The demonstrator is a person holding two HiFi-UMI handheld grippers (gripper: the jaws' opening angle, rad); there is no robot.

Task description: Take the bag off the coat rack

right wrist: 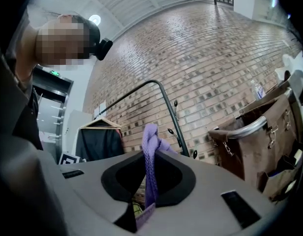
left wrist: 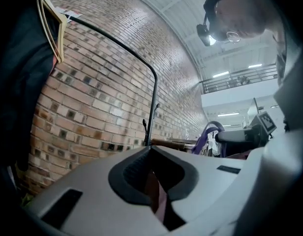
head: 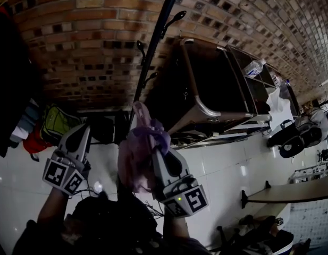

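Right gripper view: the bag's lilac woven fabric strap (right wrist: pixel 150 151) runs upright through my right gripper (right wrist: pixel 150 173), whose jaws pinch it between them. The strap's bunched, looped top stands just above the jaw tips and is hooked on nothing.

In the head view, the bag itself, a soft, crumpled pinkish-mauve fabric sack (head: pixel 133 161), hangs limp just beside my right gripper (head: pixel 157 154). It sits on that gripper's left, between my two grippers, with its long axis following the line of the strap.

Beyond the strap and apart from it stands the coat rack, a slim black metal pole with small knobbed hooks (right wrist: pixel 171 113). In the head view the pole (head: pixel 156 41) lies ahead of both grippers, and the hooks I can see carry nothing. I judge the bag to be off the rack. The coming move depends on drawing it clear of the pole, which stands straight ahead of my right gripper.

My left gripper (head: pixel 81 136) sits to the left of the bag and apart from it, so my right hand is the nearer one. In the left gripper view, the left gripper's (left wrist: pixel 150 154) jaws are drawn close together. A pinkish sliver shows in the narrow slit, and I cannot identify it.

Behind everything is a red-brown brick wall (head: pixel 89 31), and below is a white tiled floor (head: pixel 222 158).
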